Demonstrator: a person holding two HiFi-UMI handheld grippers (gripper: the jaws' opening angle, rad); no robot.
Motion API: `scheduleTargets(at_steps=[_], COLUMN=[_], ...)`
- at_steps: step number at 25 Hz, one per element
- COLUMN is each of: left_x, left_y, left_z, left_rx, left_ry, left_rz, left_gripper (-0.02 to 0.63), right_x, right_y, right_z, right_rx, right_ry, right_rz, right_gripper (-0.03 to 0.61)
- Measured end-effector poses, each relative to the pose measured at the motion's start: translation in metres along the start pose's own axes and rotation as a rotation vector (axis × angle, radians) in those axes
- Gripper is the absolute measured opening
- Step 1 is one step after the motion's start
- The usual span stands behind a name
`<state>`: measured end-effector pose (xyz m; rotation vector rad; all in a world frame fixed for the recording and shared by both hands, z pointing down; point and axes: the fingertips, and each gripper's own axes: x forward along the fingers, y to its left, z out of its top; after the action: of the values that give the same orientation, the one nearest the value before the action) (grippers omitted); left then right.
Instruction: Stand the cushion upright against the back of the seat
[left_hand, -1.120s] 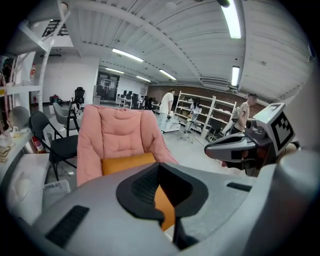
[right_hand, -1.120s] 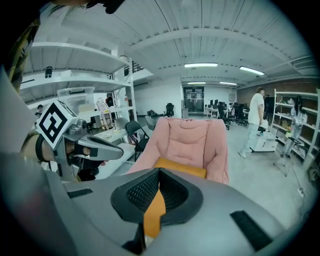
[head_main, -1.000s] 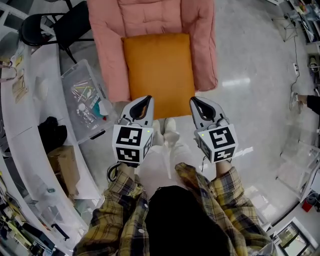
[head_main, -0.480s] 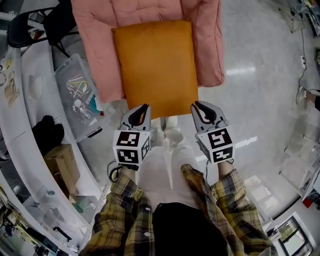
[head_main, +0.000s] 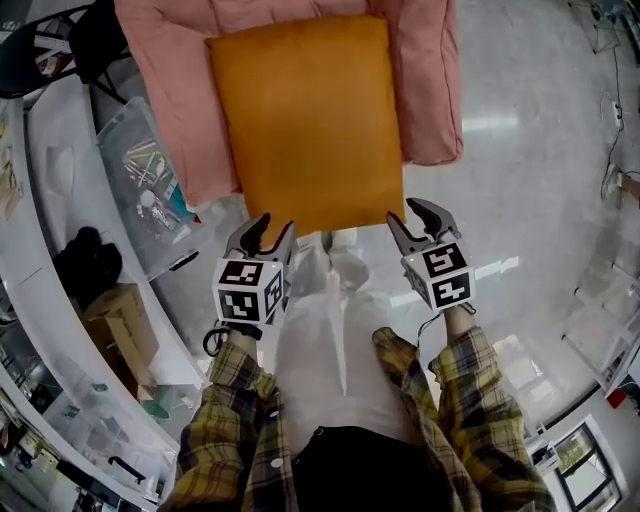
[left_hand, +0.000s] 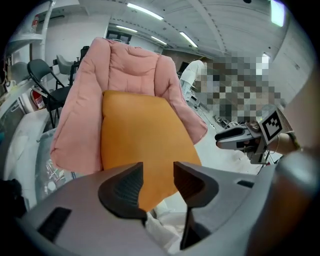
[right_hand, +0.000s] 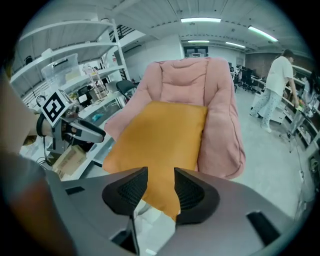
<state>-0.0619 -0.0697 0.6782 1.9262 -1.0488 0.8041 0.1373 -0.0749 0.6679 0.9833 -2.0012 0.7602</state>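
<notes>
Both grippers have come down to the near edge of the cushion (head_main: 300, 115) since the earlier frames. The left gripper (head_main: 268, 228) now stands at its near left corner and the right gripper (head_main: 418, 213) at its near right corner. The jaws of each have just been opening and are released. Each gripper view shows a cushion corner through the gap, but the pads do not press on it.

Hazards from this position:
- A shallow bite may catch only the cover. The filling would then sag and the cushion would fold instead of rising as one piece.
- Unequal closing or lifting at the two corners would likely twist it.
- The near edge already overhangs the seat front, so a pull toward the near side could drag it to the floor.
- If released short of the seat back (right_hand: 187, 85), it may flop forward.

The cushion is plain orange, rectangular, softly puffed and round-cornered. It lies flat on the pink padded seat (head_main: 435, 90), with its far edge toward the back.
</notes>
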Motion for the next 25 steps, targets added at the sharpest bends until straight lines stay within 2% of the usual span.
scheduleTargets(at_steps=[8, 17, 25], left_x=[0.028, 0.043, 0.045], left_y=[0.027, 0.042, 0.049], left_z=[-0.051, -0.107, -0.120], left_rx=[-0.009, -0.027, -0.018], left_ry=[0.110, 0.236, 0.254], left_rz=[0.035, 0.051, 0.087], left_gripper=[0.233, 0.275, 0.276], right_x=[0.040, 0.070, 0.091], right_y=[-0.022, -0.030, -0.027], right_z=[-0.058, -0.111, -0.156], right_rx=[-0.013, 0.000, -0.016], right_ry=[0.130, 0.241, 0.331], right_rz=[0.016, 0.036, 0.063], right_gripper=[0.199, 0.216, 0.218])
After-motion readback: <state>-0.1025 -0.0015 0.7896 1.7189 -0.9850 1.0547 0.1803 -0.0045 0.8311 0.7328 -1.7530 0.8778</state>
